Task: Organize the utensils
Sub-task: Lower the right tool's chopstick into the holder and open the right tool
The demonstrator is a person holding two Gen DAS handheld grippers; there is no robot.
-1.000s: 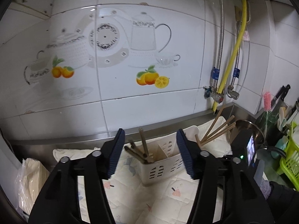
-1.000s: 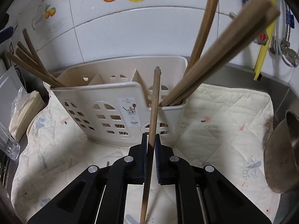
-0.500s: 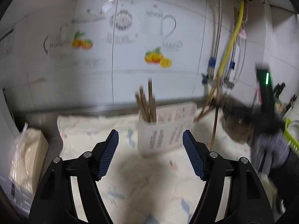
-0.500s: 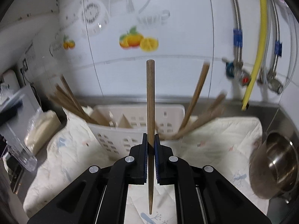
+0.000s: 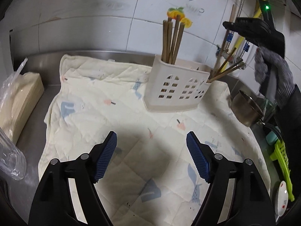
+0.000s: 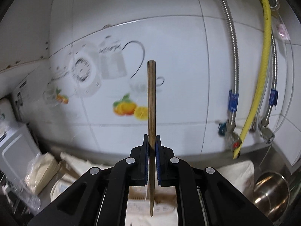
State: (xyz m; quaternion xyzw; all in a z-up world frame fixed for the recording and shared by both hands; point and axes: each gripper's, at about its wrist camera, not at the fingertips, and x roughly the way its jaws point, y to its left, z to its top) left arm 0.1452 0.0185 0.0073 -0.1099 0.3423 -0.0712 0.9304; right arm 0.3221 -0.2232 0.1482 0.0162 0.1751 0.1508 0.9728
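Observation:
A cream utensil caddy (image 5: 175, 88) stands on the quilted cloth (image 5: 112, 113). Several wooden chopsticks (image 5: 172, 41) stand in its left compartment and a few more (image 5: 225, 69) lean out of its right end. My left gripper (image 5: 151, 157) is open and empty, low over the cloth in front of the caddy. My right gripper (image 6: 152, 150) is shut on a single wooden chopstick (image 6: 151, 101), held upright high above the caddy. It also shows in the left wrist view (image 5: 230, 25) above the caddy's right end. The caddy is mostly hidden in the right wrist view.
A steel pot (image 5: 244, 109) sits right of the cloth, also in the right wrist view (image 6: 270, 194). A bagged beige stack (image 5: 18, 101) lies at the left. Green utensils (image 5: 282, 158) lie at the right edge. Pipes and a yellow hose (image 6: 261, 75) run down the tiled wall.
My right gripper has lifted the chopstick up out of the caddy's right end to well above it. My left gripper has pulled back and now looks down on the cloth.

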